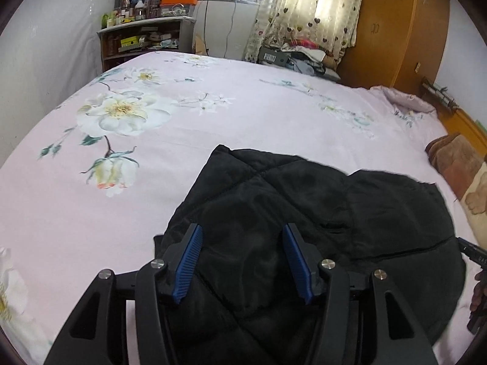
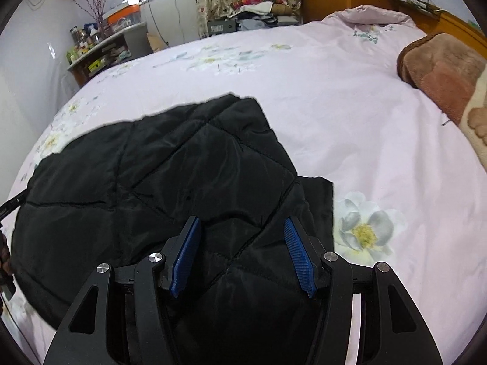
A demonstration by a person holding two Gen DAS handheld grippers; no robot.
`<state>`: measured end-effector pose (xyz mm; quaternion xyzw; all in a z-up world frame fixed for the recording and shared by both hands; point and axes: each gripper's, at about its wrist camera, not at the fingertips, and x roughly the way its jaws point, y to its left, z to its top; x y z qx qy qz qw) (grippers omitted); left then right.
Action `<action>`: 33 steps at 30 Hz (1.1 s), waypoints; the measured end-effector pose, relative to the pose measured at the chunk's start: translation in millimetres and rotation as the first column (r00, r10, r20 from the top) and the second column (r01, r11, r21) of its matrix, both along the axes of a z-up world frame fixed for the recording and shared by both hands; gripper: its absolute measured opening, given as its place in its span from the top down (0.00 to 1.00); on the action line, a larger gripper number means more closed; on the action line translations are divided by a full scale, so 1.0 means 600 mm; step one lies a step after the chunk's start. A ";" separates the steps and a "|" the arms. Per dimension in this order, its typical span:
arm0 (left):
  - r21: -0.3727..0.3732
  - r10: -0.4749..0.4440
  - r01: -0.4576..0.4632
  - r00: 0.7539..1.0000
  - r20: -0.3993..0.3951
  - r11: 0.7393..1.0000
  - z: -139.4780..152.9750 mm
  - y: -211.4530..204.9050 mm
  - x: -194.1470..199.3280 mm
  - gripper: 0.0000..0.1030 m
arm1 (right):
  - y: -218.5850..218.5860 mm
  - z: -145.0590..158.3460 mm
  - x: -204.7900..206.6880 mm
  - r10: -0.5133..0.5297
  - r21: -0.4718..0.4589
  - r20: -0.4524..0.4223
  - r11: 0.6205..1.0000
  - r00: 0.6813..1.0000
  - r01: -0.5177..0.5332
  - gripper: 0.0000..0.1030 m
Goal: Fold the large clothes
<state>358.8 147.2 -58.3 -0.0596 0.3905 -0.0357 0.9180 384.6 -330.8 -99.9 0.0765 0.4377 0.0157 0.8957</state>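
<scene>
A black quilted jacket (image 1: pixel 304 213) lies folded on the pink floral bedsheet (image 1: pixel 213 121); it also shows in the right wrist view (image 2: pixel 170 176). My left gripper (image 1: pixel 242 231) hovers over the jacket's near left part, jaws open and empty. My right gripper (image 2: pixel 242 225) hovers over the jacket's near right part, jaws open and empty. The right gripper's edge shows at the far right of the left wrist view (image 1: pixel 474 255), and the left gripper's edge at the far left of the right wrist view (image 2: pixel 9 206).
A brown blanket (image 2: pixel 441 73) lies at the bed's right side. A cluttered shelf (image 1: pixel 143 36) stands by the far left wall. A pile of clothes (image 1: pixel 304 54) sits beyond the bed under the curtain (image 1: pixel 310 9). A wooden wardrobe (image 1: pixel 395 30) stands at the back right.
</scene>
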 end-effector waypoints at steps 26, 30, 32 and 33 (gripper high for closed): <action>-0.003 -0.025 0.025 1.000 0.013 1.000 0.132 -0.105 -0.451 0.42 | 0.133 0.189 -0.427 0.055 -0.022 0.159 0.998 0.986 -0.052 0.44; 0.002 -0.035 0.035 0.999 0.025 0.999 0.142 -0.113 -0.508 0.37 | 0.152 0.190 -0.477 0.066 -0.030 0.165 0.998 0.984 -0.062 0.44; 0.009 -0.043 0.043 0.999 0.025 0.999 0.142 -0.117 -0.533 0.37 | 0.159 0.186 -0.499 0.071 -0.031 0.165 0.997 0.984 -0.067 0.44; 0.014 -0.049 0.049 0.998 0.024 0.999 0.143 -0.120 -0.545 0.37 | 0.164 0.183 -0.511 0.080 -0.032 0.160 0.997 0.984 -0.075 0.44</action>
